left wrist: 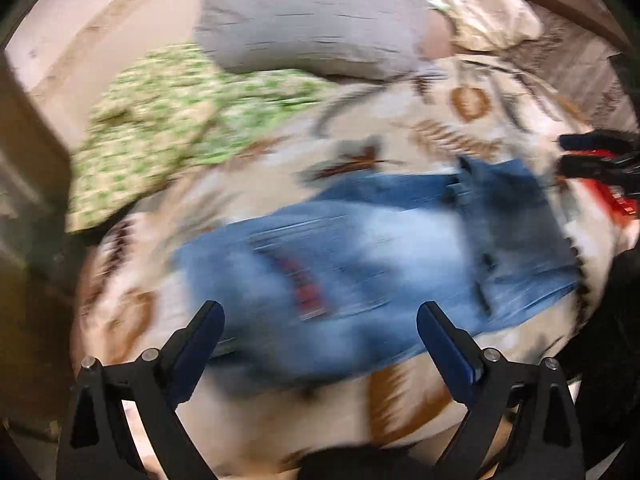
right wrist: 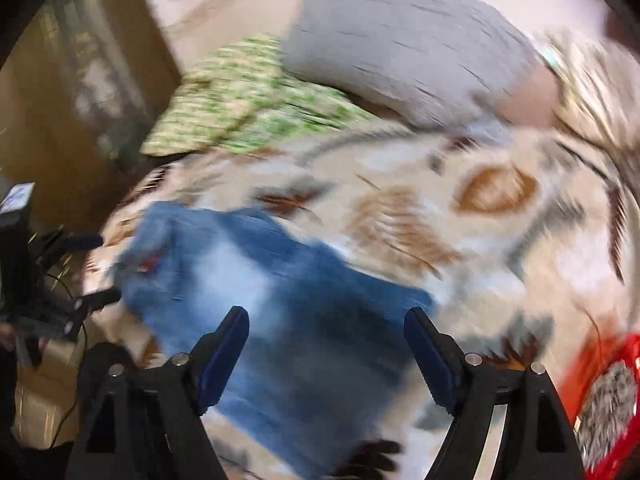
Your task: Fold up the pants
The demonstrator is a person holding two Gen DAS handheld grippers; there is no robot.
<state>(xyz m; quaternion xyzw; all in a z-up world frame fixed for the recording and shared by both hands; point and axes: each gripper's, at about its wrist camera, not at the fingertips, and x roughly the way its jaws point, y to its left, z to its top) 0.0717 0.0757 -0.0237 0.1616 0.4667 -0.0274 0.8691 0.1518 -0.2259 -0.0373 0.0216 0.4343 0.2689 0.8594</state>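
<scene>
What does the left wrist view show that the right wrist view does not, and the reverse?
Left wrist only: the right gripper at the right edge, too blurred to read its jaws, and a beige cushion behind the pillow. Right wrist only: a brown cabinet and the left gripper. Both: the jeans flat on the patterned bedspread, the grey pillow, the green cloth, each camera's own jaws open and empty.

Bed against a pale wall
Patterned bedspread (left wrist: 460, 120) fills mid-frame; grey pillow (left wrist: 312, 24) top centre, green cloth (left wrist: 160, 120) left, brown cabinet (right wrist: 80, 100) upper left.
</scene>
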